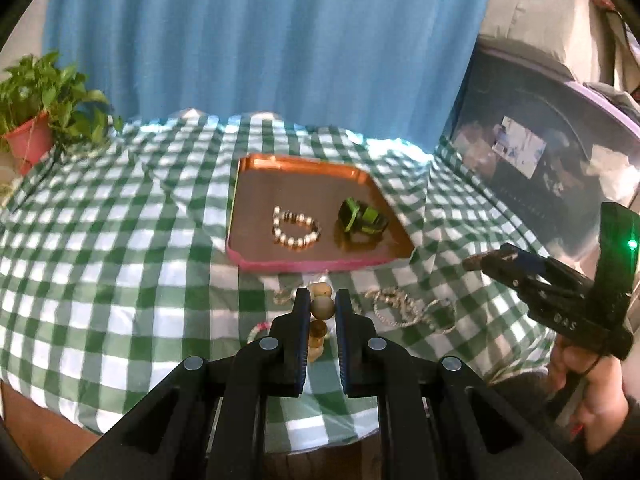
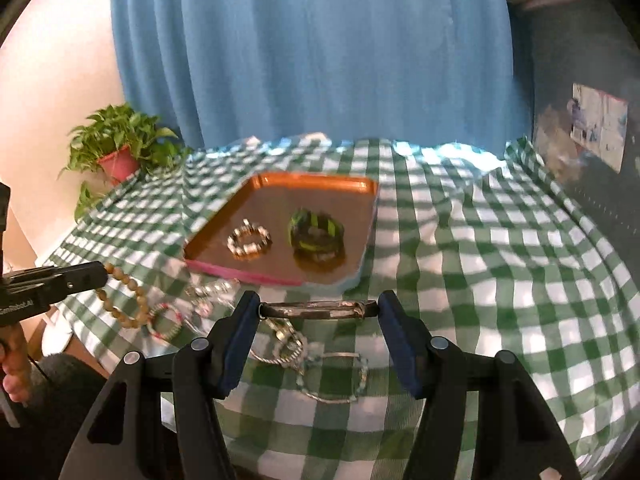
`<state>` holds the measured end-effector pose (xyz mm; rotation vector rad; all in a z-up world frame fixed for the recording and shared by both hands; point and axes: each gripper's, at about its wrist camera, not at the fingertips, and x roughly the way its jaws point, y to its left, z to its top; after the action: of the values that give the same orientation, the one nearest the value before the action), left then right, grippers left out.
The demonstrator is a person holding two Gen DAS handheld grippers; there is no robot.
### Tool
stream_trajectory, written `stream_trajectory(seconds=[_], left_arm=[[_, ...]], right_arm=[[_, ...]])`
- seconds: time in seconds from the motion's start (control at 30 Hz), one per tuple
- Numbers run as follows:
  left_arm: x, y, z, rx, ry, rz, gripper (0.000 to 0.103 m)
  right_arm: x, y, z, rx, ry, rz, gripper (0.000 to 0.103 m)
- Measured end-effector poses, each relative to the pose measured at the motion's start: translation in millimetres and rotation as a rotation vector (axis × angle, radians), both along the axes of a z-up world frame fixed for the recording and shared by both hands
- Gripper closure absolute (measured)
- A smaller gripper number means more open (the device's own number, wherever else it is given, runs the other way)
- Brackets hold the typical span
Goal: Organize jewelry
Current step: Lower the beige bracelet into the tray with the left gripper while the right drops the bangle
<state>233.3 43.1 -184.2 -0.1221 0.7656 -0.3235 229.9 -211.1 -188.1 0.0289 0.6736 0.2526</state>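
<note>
My left gripper (image 1: pixel 322 307) is shut on a tan wooden bead bracelet (image 1: pixel 322 307), held just above the checked cloth in front of the tray; it also shows in the right wrist view (image 2: pixel 124 300). My right gripper (image 2: pixel 318 307) is shut on a thin metal bangle (image 2: pixel 316 309), spanning its jaws, above the cloth. The orange tray (image 1: pixel 256 164) holds a black-and-white bead bracelet (image 1: pixel 295 229) and a green-and-black bracelet (image 1: pixel 362 220). Loose chains and bracelets (image 2: pixel 320 364) lie on the cloth near the front edge.
A green-and-white checked cloth (image 1: pixel 100 280) covers the table. A potted plant (image 1: pixel 38 120) stands at the back left corner. A blue curtain (image 1: pixel 260 40) hangs behind. A dark box (image 1: pixel 540 160) stands at the right. A pink-and-white bracelet (image 2: pixel 164 322) lies front left.
</note>
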Motion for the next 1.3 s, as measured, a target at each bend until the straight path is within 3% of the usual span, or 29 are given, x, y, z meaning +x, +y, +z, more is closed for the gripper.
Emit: stream_trajectory(seconds=[0.37,0.6,0.8,1.3], left_arm=[[-10.4,-22.8,71.8,0.066,-0.093,0.069,0.090],[-5.1,-39.7,79.8,0.110,-0.118,0.022,0.090],[14.7,-39.9,59.0,0.093,-0.077,0.017,0.090],[95.2,-21.8,-23.4,0.019,0.063,0.032,0.090]], right_arm=[[-32.6,20.4,76.2,0.036,-0.086,0.027,0.046],[-40.8,35.7,97.1,0.041,-0.116,0.053,0.046],[-26.7,43.7,83.0,0.024,-0.090,0.060,0.046],[43.8,47.3,-2.9,0.030,0.072,0.044,0.046]])
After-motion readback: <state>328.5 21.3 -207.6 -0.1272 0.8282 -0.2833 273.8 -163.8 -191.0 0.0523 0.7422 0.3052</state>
